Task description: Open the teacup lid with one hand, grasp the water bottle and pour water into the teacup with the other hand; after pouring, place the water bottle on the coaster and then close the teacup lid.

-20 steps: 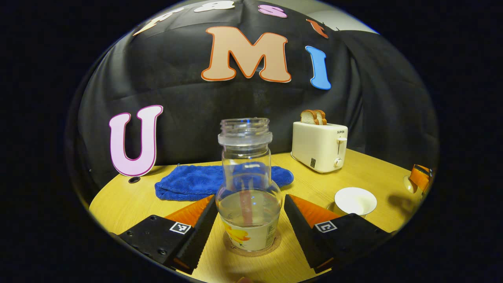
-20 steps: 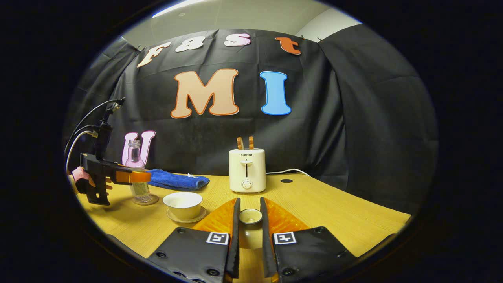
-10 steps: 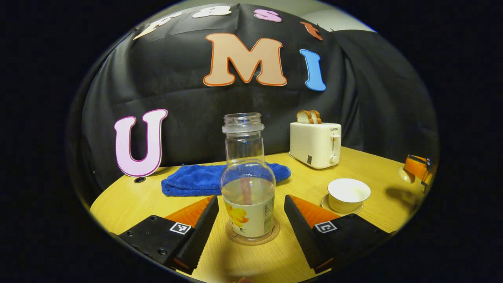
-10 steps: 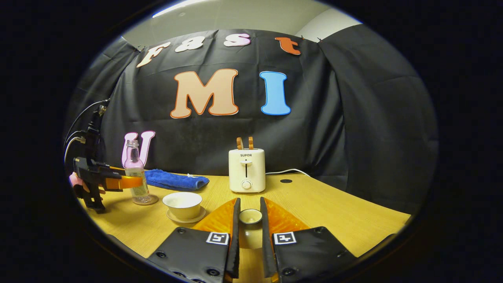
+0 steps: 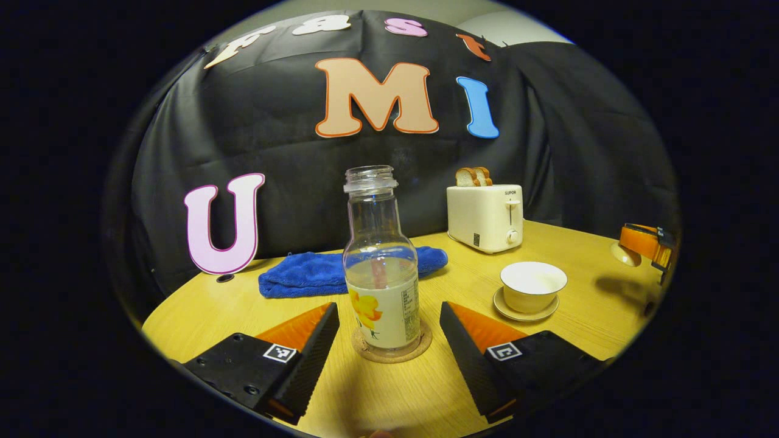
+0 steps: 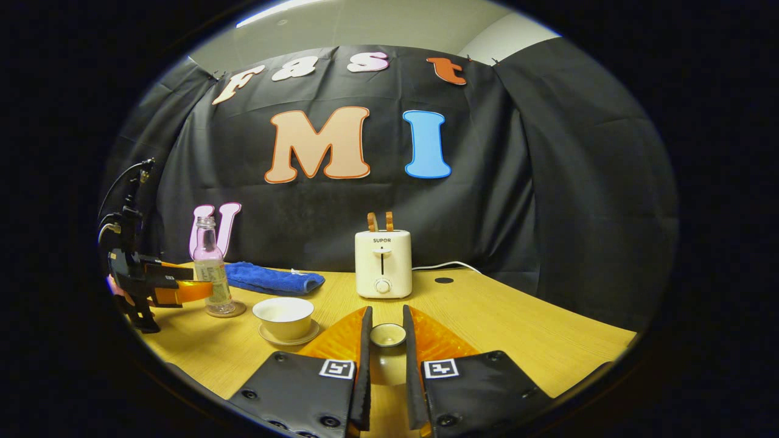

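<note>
The pale wooden desk (image 5: 548, 243) carries everything here. Toward its back stands a cream two-slot toaster (image 5: 485, 217) with two slices of toast (image 5: 474, 176) sticking up from it, and to the left of that lies a crumpled blue cloth (image 5: 316, 274) near the wall. In front of the cloth, the clear glass water bottle with a flower label (image 5: 381, 267) stands upright and uncapped on a round cork coaster (image 5: 391, 351), with some water in it. The left gripper (image 5: 389, 340) is spread wide, its fingers on either side of the bottle and clear of the glass. To the right of the bottle, well apart from it, the white open teacup (image 5: 532, 286) sits on its small saucer (image 5: 524, 310), with no lid on it. In the right gripper view the same cup (image 6: 283, 316) lies between the bottle (image 6: 212, 277) and the right gripper (image 6: 386, 340), whose fingers press on the small white teacup lid (image 6: 387, 334) from both sides and hold it, while the left gripper (image 6: 182, 291) shows at the far left just beside the bottle.
</note>
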`<action>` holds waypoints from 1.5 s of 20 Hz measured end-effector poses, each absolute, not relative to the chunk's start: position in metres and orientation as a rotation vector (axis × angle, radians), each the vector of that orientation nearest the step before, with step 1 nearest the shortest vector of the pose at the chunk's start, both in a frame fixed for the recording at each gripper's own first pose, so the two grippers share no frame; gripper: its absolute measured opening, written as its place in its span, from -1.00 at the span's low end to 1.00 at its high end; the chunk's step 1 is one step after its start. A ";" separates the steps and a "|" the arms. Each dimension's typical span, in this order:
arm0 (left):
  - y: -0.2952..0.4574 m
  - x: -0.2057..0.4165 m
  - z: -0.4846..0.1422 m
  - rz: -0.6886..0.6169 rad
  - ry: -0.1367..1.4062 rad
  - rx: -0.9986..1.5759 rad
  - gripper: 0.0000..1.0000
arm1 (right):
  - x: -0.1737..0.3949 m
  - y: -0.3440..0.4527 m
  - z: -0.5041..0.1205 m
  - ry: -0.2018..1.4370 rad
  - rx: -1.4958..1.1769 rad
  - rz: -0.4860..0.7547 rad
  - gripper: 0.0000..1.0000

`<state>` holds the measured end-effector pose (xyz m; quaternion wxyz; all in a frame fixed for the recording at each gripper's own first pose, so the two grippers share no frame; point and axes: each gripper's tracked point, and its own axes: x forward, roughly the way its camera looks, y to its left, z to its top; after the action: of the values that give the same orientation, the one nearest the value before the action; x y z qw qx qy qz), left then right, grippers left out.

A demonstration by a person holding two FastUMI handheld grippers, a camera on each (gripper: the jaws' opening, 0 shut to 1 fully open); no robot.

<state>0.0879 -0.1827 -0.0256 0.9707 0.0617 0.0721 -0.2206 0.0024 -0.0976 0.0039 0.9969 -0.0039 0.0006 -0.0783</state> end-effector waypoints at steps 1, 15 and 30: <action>-0.181 0.087 -0.024 -0.437 0.133 0.127 0.94 | 0.003 -0.097 0.004 0.002 -0.008 -0.153 -0.46; -0.121 0.060 0.003 -0.266 -0.024 0.115 0.94 | 0.054 -0.046 -0.001 0.011 -0.001 0.014 -0.46; -0.084 0.055 0.000 -0.175 -0.010 0.004 0.89 | 0.115 0.038 -0.009 0.043 0.008 0.254 -0.47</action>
<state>0.0552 -0.0841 -0.0003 0.9962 0.0020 -0.0052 -0.0872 0.1150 0.0383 -0.0087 0.9917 0.0039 0.0214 0.1268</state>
